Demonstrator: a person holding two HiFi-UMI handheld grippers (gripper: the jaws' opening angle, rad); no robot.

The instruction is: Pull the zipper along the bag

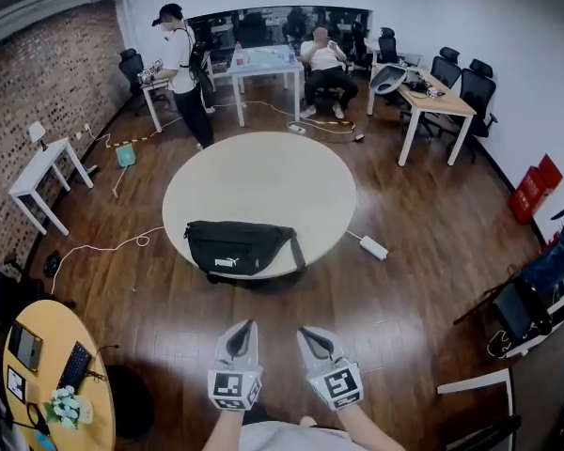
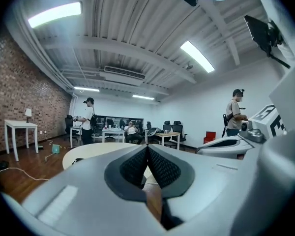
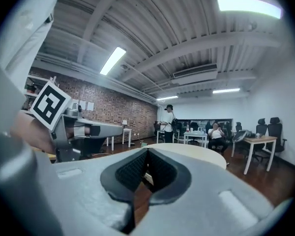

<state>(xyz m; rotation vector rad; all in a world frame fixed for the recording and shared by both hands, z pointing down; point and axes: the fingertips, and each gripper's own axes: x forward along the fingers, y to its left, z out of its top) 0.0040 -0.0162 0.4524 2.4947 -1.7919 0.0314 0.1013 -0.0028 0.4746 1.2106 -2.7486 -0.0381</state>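
Observation:
A black waist bag (image 1: 239,247) lies on the near edge of the round beige table (image 1: 263,186), its strap trailing off to the right. Both grippers hover over the floor, well short of the table and apart from the bag. My left gripper (image 1: 247,327) has its jaws together with nothing between them; its own view shows the pads (image 2: 137,166) meeting at the tips. My right gripper (image 1: 304,333) is likewise shut and empty, and its pads (image 3: 157,168) touch at the tip. The bag's zipper is too small to make out.
A white power strip (image 1: 374,247) with cable lies on the wood floor right of the table. A round yellow desk (image 1: 47,346) with a keyboard stands at the near left. A standing person (image 1: 183,69), a seated person (image 1: 324,69), desks and chairs fill the far side.

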